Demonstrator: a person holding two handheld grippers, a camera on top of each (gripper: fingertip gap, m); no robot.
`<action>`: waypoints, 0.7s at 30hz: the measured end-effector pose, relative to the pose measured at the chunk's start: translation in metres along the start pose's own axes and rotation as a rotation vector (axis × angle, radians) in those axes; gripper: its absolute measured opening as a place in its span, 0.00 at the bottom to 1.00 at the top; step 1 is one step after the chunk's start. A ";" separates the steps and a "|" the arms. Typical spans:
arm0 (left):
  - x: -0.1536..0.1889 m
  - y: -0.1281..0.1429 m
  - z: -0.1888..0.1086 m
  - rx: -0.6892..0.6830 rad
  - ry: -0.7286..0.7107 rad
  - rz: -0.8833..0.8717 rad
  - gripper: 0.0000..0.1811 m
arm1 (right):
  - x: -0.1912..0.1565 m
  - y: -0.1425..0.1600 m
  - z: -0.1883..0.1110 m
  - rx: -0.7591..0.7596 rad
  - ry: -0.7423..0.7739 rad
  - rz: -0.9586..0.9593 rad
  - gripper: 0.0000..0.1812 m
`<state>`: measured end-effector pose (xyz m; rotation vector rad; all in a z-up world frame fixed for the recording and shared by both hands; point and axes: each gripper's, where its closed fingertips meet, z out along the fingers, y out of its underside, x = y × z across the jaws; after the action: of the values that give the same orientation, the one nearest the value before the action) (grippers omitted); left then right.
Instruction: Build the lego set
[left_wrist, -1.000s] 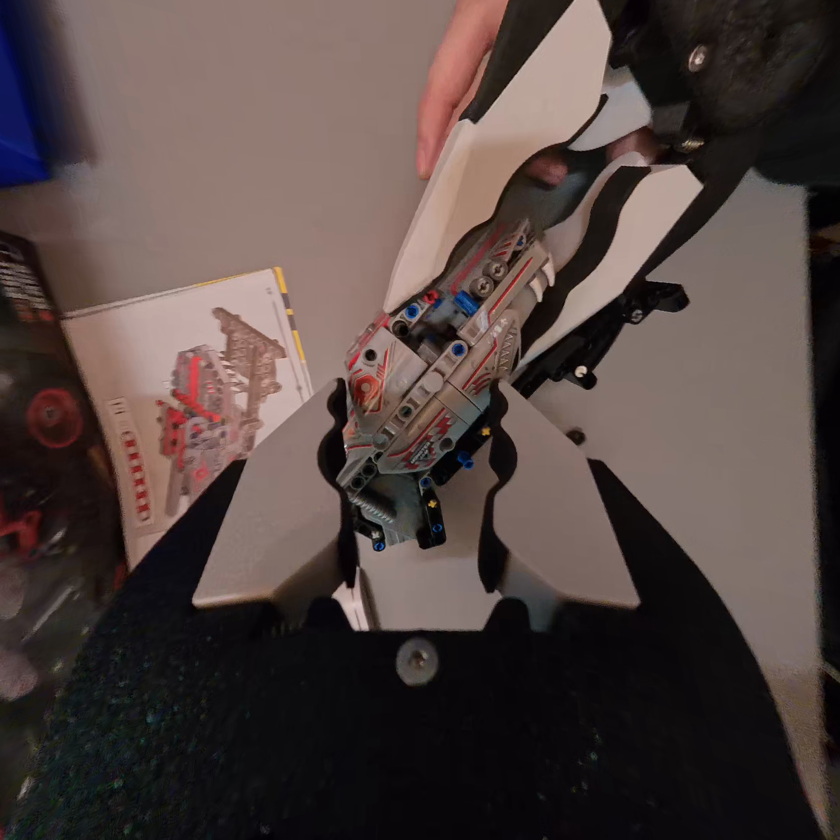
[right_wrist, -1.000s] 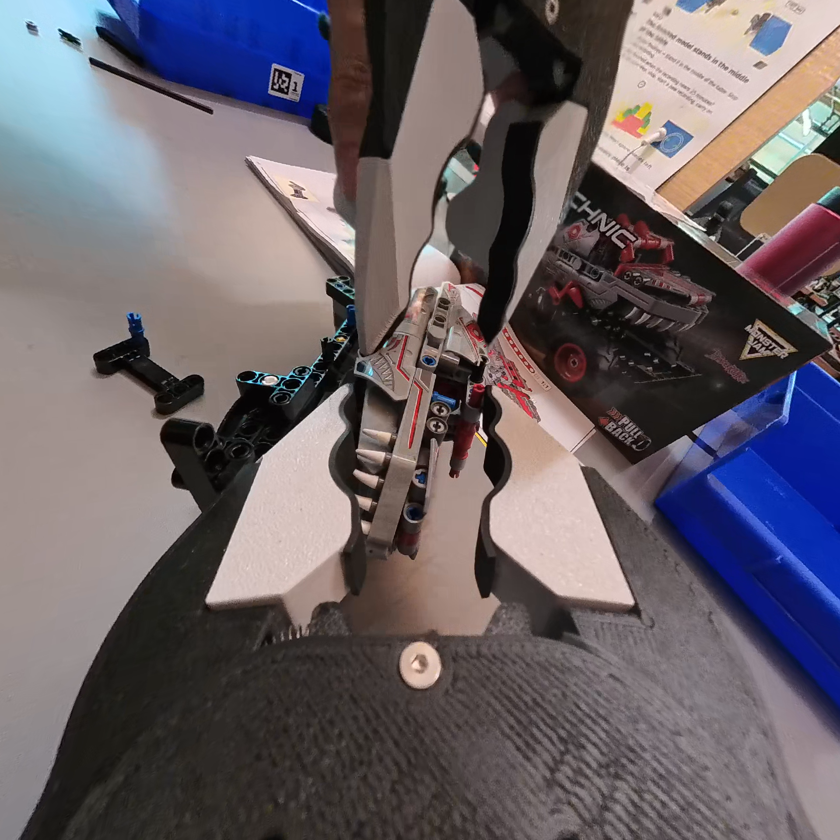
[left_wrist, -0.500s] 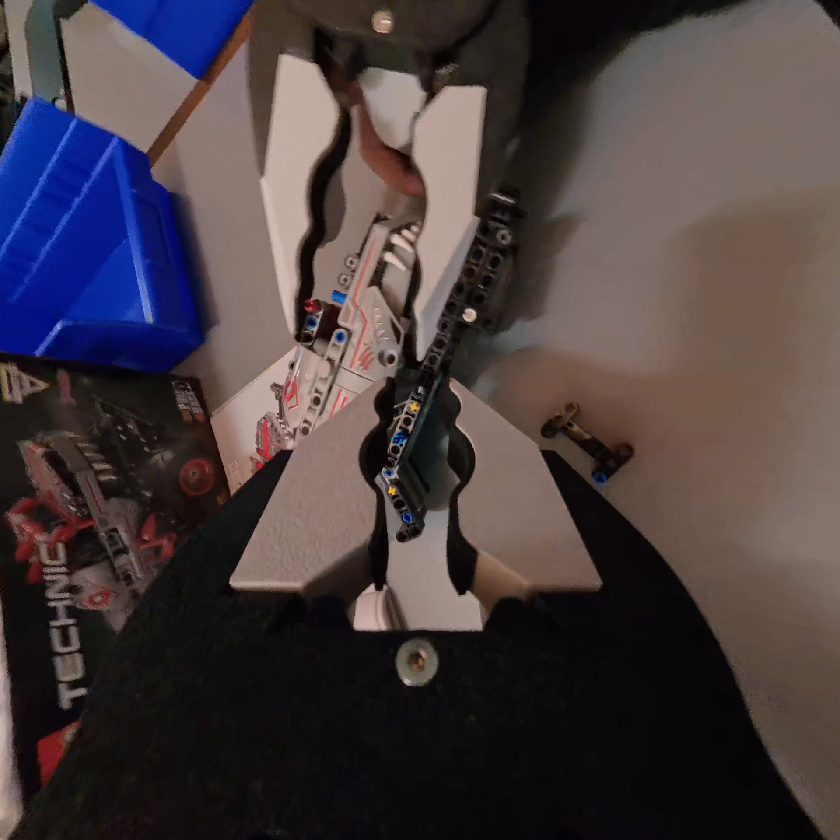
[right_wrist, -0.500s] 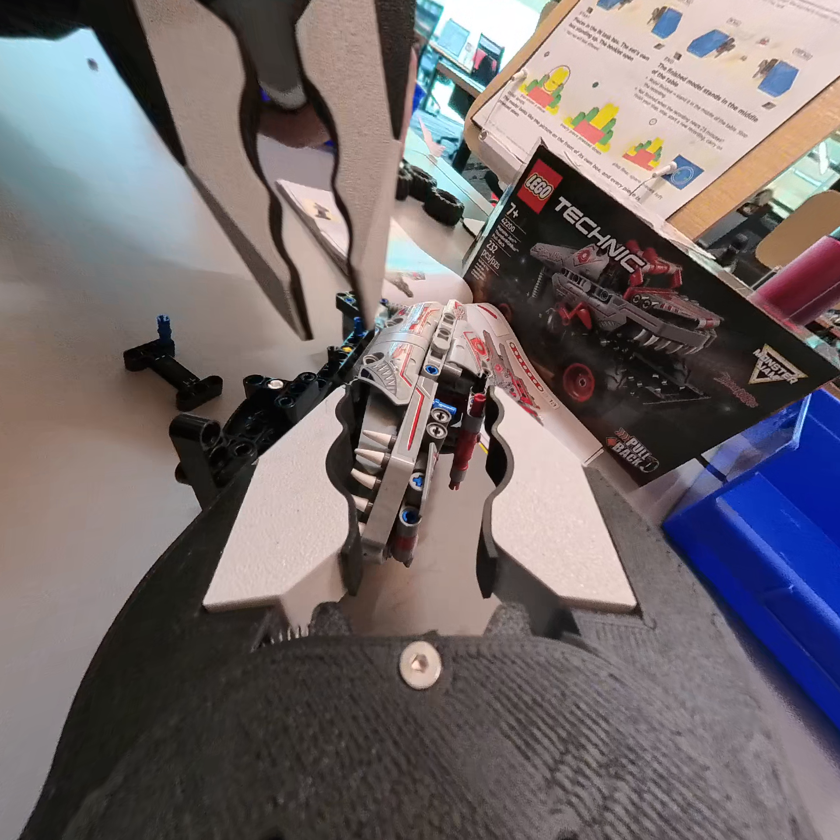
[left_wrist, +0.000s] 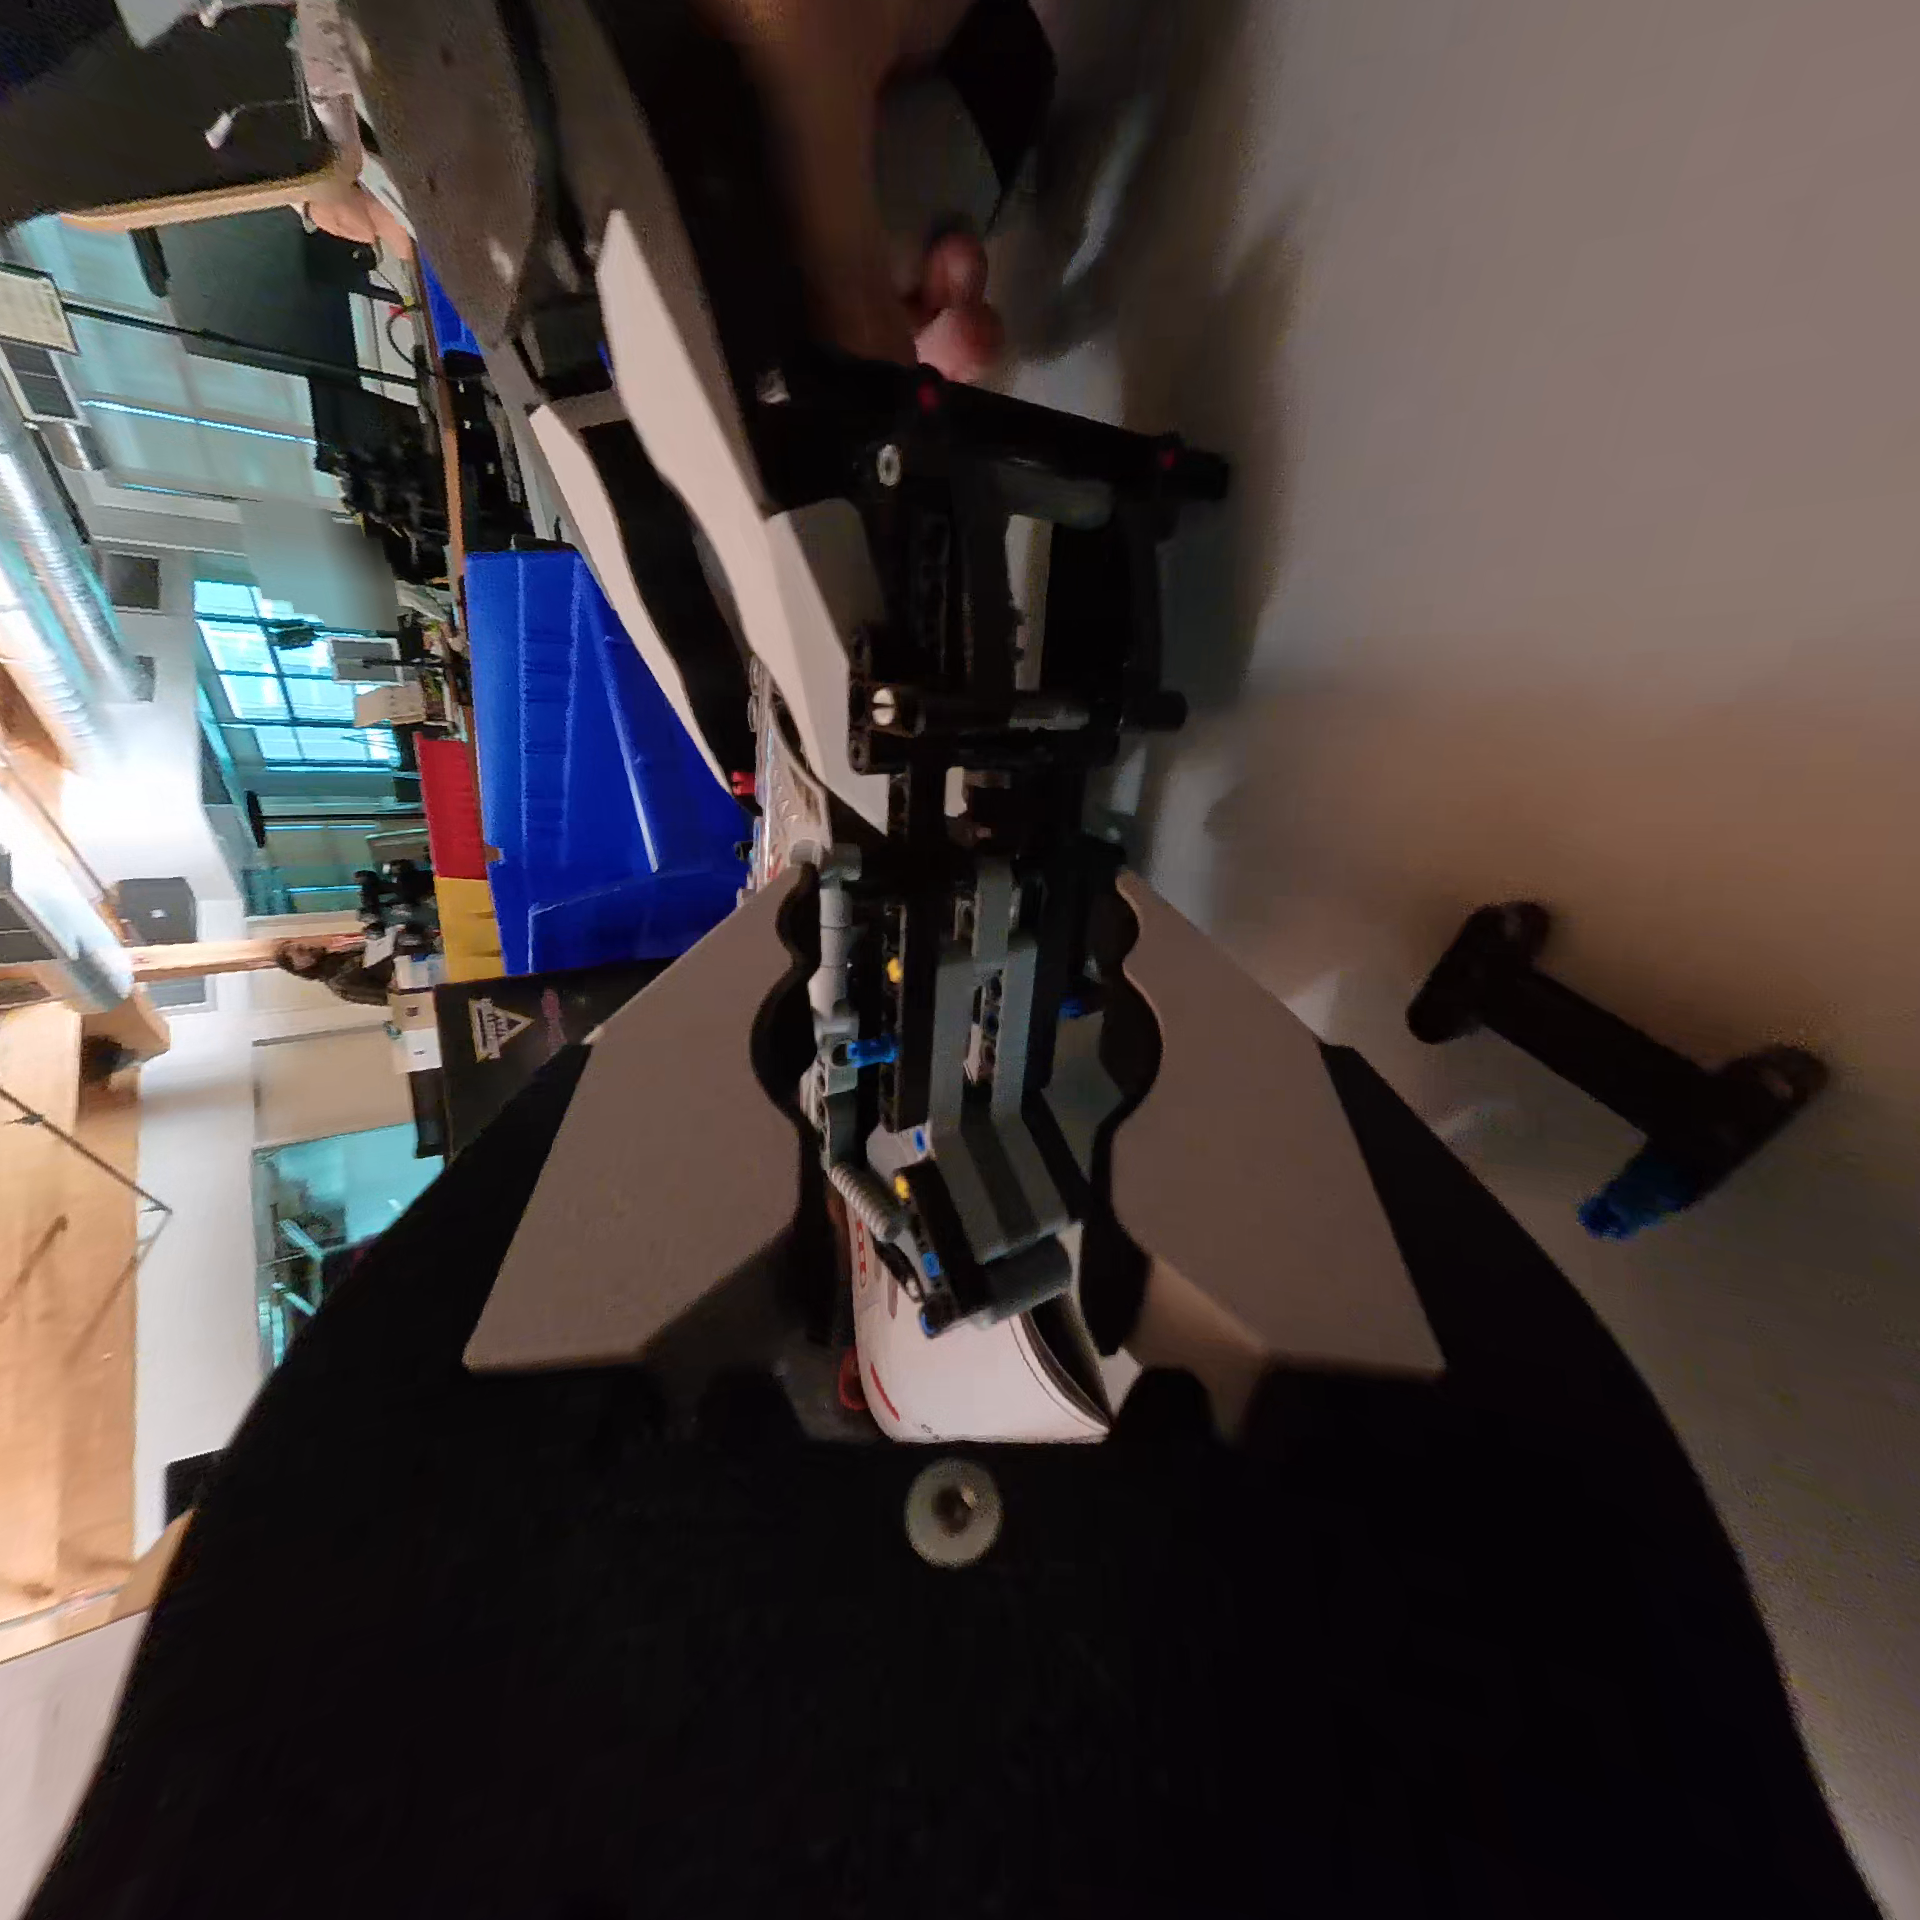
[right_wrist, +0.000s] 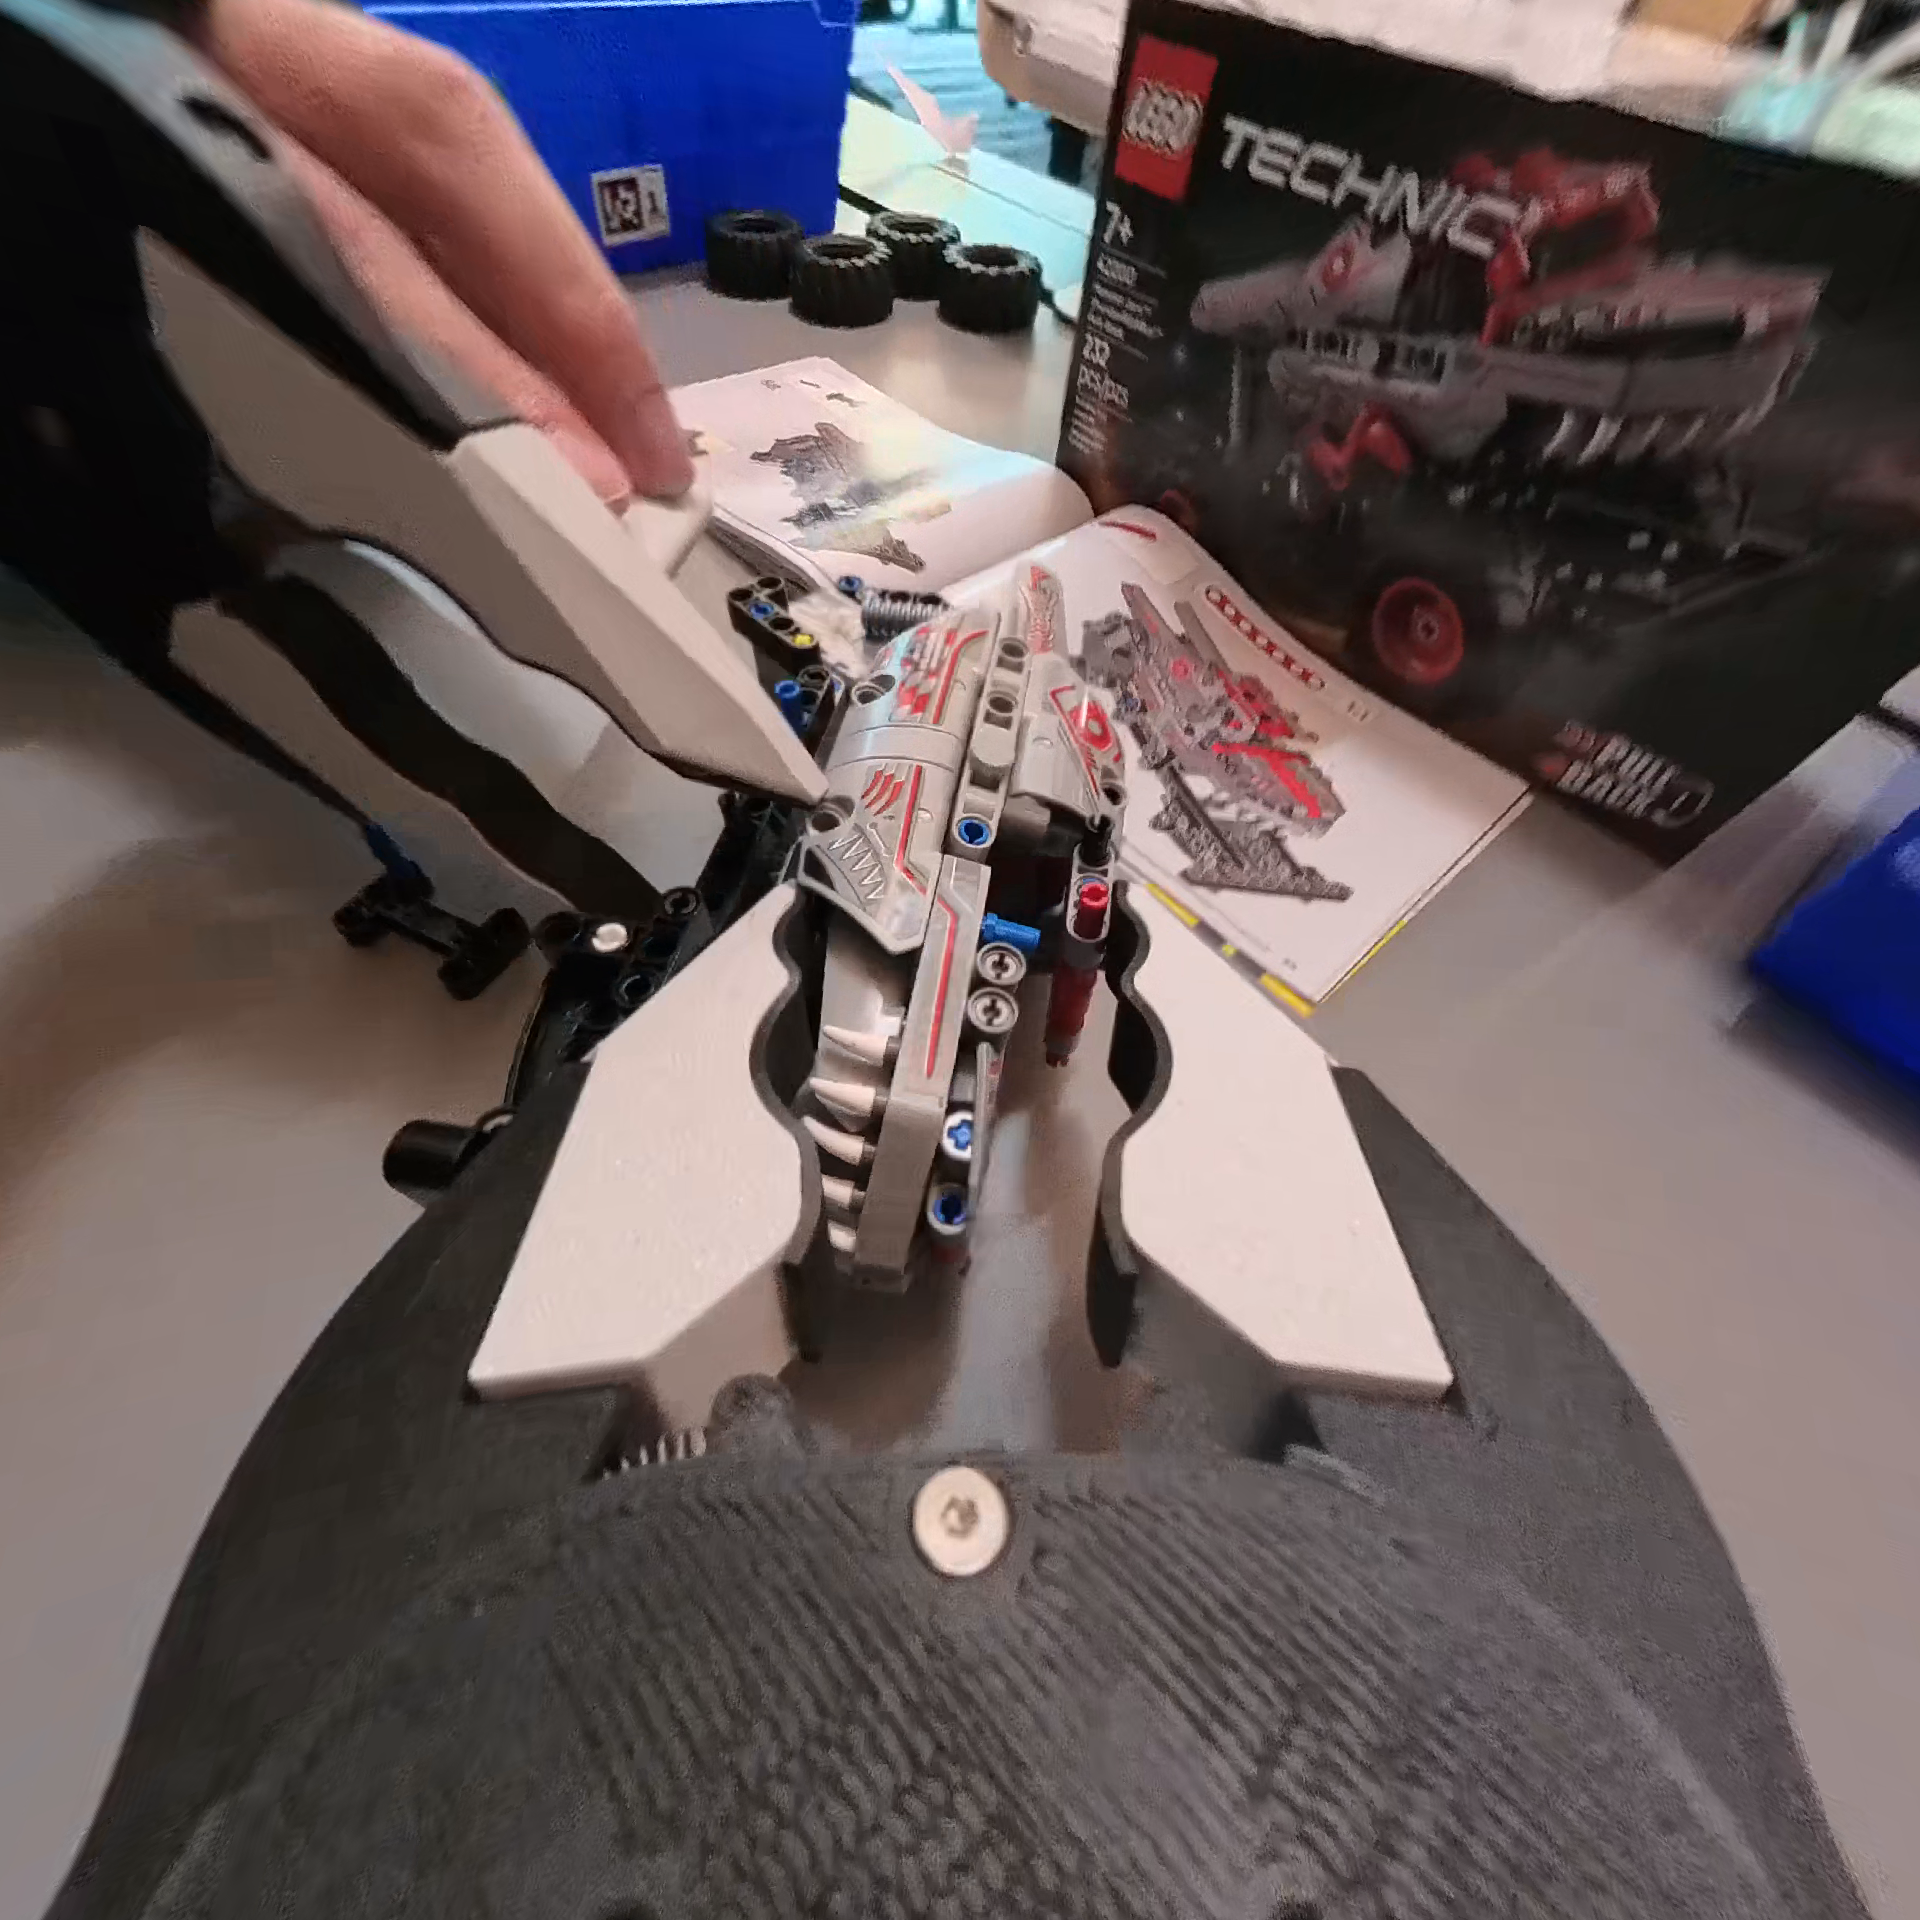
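We are gripping the grey-and-red toothed body section in our right claw, its fingers closing on the model's sides — it is sitting low over the grey counter. Our left claw is closing around the black chassis frame, which is running away from us between the fingers. A loose black connector is lying on the counter just right of it. The open instruction booklet and the set's box are lying beyond, with four black tyres farther back.
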<state>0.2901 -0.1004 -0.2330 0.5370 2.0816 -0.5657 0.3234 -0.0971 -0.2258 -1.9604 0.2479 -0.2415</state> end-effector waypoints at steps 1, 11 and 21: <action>0.000 0.000 0.003 -0.004 -0.015 0.021 0.30 | 0.001 0.003 0.000 -0.016 -0.012 0.045 0.30; 0.000 0.007 0.021 -0.018 0.043 0.158 0.40 | 0.010 0.014 -0.001 -0.063 -0.080 0.298 0.29; -0.006 0.004 0.034 -0.060 -0.019 0.094 0.41 | 0.013 0.015 -0.001 -0.065 -0.089 0.346 0.29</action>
<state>0.3178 -0.1176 -0.2460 0.5886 2.0372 -0.4504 0.3345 -0.1077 -0.2389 -1.9490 0.5352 0.0798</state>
